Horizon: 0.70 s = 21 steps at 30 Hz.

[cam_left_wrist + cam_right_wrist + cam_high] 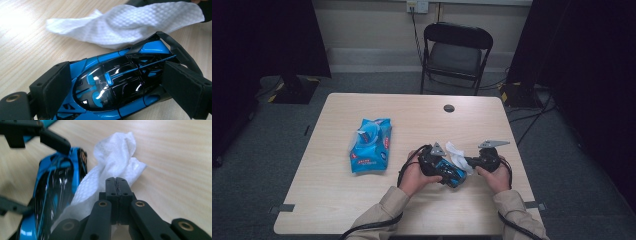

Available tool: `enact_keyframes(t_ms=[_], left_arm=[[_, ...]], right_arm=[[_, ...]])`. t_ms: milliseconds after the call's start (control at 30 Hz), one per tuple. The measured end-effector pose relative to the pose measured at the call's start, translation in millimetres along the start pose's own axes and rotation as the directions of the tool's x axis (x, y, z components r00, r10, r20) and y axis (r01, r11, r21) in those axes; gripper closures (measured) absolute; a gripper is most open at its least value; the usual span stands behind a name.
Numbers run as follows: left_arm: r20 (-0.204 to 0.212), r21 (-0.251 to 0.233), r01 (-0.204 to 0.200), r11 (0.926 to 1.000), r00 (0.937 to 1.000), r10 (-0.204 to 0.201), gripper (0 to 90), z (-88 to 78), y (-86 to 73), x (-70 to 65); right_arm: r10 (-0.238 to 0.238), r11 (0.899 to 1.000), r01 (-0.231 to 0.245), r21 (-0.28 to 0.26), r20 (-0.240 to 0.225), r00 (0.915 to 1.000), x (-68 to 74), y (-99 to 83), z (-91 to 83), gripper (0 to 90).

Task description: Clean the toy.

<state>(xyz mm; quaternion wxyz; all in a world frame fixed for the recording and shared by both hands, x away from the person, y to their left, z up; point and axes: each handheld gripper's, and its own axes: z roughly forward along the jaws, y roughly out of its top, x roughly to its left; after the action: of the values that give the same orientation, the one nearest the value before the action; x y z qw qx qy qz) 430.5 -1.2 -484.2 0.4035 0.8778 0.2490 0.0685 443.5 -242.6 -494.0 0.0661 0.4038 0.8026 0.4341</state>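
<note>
A blue and black toy car [454, 176] is held just above the table near its front right, and my left gripper [448, 171] is shut on it. In the left gripper view the pads [56, 85] press on both sides of the car [110, 82]. A white wet wipe [457, 151] lies draped against the car's far side. My right gripper [468, 162] is shut on the wipe. In the right gripper view its jaws [117, 182] pinch the wipe [115, 152] beside the car [55, 190].
A blue pack of wet wipes [371, 145] with its lid up lies on the left half of the wooden table [412, 110]. A cable hole [449, 108] is near the far edge. A black folding chair [454, 50] stands behind the table.
</note>
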Motion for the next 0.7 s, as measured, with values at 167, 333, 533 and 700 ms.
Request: enact_keyframes(t_ms=[167,333,533,700], left_arm=[[0.000,-0.005,0.001,1.0000,1.0000,-0.001,8.8,-0.1,-0.8,-0.2],[0.002,-0.006,0.001,1.0000,1.0000,-0.001,8.8,0.2,-0.6,0.3],[0.002,-0.006,0.001,1.0000,1.0000,-0.001,8.8,-0.1,-0.9,0.2],[0.003,-0.005,0.003,1.0000,1.0000,-0.002,8.8,0.0,-0.6,0.3]], right_arm=[[0.015,1.000,-0.015,-0.017,0.009,0.9998,-1.2,10.6,7.9,90.0],[0.019,1.000,-0.019,-0.024,-0.002,0.9998,5.4,23.9,25.2,90.0],[-0.020,1.000,0.020,0.013,-0.009,0.9998,15.3,36.5,43.6,90.0],[-0.032,0.999,0.032,0.033,-0.016,0.9994,19.5,41.7,53.6,90.0]])
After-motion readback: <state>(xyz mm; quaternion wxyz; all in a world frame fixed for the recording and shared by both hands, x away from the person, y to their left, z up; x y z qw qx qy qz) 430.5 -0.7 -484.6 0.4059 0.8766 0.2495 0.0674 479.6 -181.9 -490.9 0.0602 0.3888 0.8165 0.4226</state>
